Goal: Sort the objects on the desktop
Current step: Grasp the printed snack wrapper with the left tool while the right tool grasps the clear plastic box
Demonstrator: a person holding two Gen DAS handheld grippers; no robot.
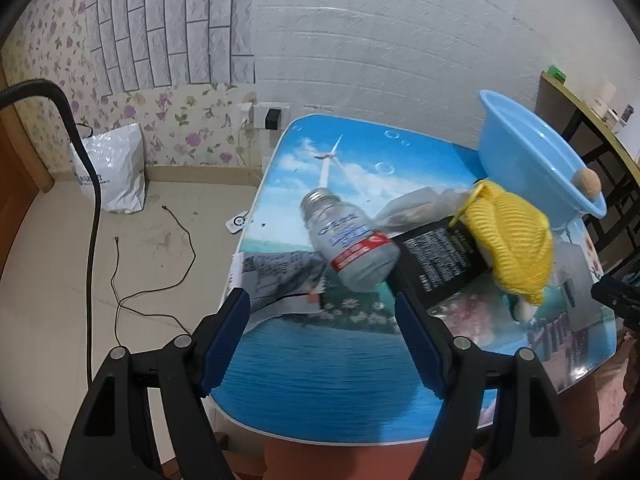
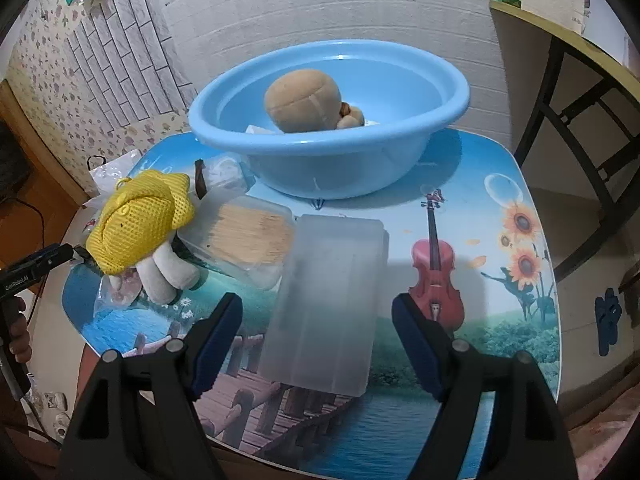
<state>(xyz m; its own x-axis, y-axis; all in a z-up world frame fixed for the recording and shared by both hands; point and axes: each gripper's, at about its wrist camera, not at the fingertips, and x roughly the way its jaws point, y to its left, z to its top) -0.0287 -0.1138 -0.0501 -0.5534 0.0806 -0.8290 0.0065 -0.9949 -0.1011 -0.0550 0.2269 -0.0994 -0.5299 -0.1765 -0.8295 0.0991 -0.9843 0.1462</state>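
My left gripper is open above the printed table, with nothing between its blue pads. Just beyond it a clear bottle with a red-banded label lies on its side. A black packet and a yellow plush toy lie to its right. My right gripper is open and hovers around a frosted plastic box, its pads clear of the box's sides. A clear box of wooden sticks and the yellow plush toy lie left of it. The blue basin behind holds a brown plush toy.
A silver wrapper hangs over the table's left edge. On the floor are a white plastic bag and loose cables. A dark-framed table stands close on the right. A hand holds the left gripper.
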